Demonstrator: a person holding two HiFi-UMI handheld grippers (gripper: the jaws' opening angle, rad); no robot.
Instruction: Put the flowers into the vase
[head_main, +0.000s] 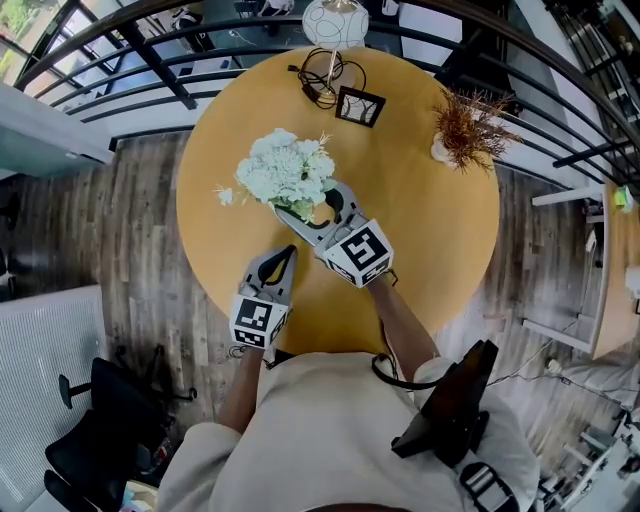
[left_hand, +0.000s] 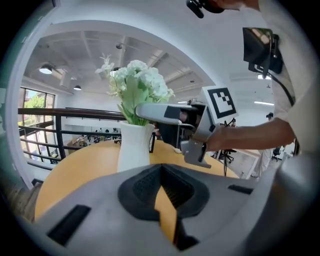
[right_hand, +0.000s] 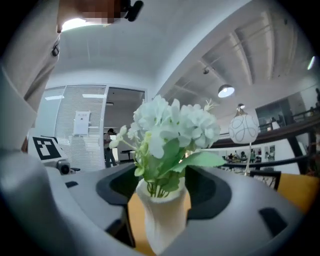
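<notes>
A bunch of white flowers (head_main: 285, 172) with green leaves stands upright in a white vase (left_hand: 134, 147) on the round yellow table (head_main: 430, 230). In the head view the blooms hide the vase. My right gripper (head_main: 305, 200) is level with the vase's neck; its jaws stand open on either side of the vase (right_hand: 162, 215), and table shows between the left jaw and the vase. The stems (right_hand: 157, 187) go down into the vase mouth. My left gripper (head_main: 285, 255) hangs back near the table's front edge, shut and empty, pointing at the vase.
At the table's far side are a white globe lamp (head_main: 335, 22) with its cable (head_main: 320, 80), a small picture frame (head_main: 359, 106) and a pot of dried brown sprigs (head_main: 468, 128). A black railing (head_main: 150, 50) runs behind. A black office chair (head_main: 110, 410) stands lower left.
</notes>
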